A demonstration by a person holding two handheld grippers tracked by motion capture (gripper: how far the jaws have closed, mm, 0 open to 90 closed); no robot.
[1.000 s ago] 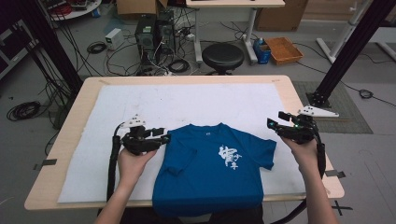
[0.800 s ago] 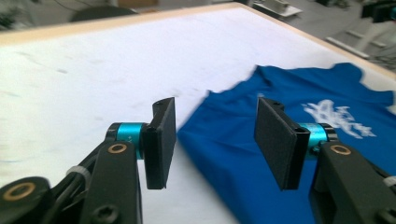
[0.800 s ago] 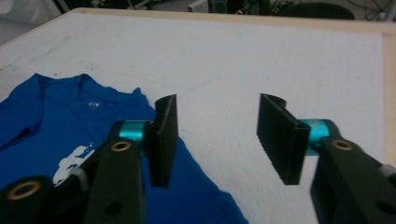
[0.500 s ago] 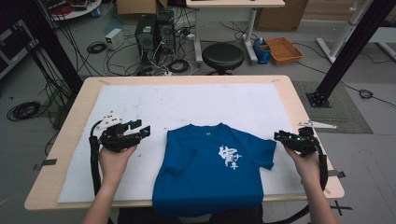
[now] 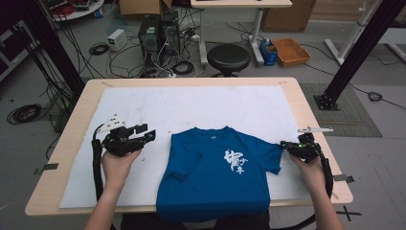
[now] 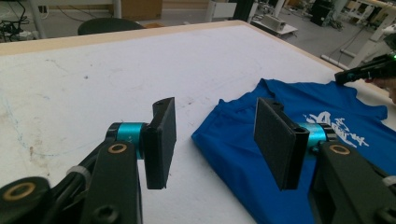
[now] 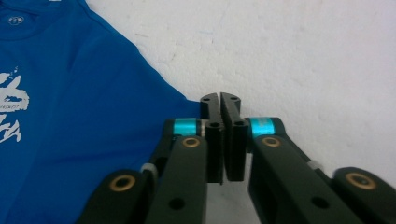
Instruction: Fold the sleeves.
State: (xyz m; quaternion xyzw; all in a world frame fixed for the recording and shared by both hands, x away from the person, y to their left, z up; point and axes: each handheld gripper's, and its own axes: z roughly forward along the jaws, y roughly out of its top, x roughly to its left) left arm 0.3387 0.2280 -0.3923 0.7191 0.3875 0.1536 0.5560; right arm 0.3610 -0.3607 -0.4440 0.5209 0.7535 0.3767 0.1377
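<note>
The right gripper (image 7: 220, 100), jaws just closing together at the shirt's (image 5: 218, 177) 3 o'clock sleeve edge, perhaps catches no cloth, while the left gripper (image 6: 212, 135) waits apart.

Both grippers black: left gripper (image 6: 212, 140), right gripper (image 7: 223, 140). Teal collars behind flat pads; brass-ringed pivots. Black cables trail back.

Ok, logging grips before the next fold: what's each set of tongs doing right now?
Left tongs: open, holding nothing, beside the blue T-shirt.
Right tongs: just closed, at the sleeve edge; whether cloth is pinched cannot be told.
</note>
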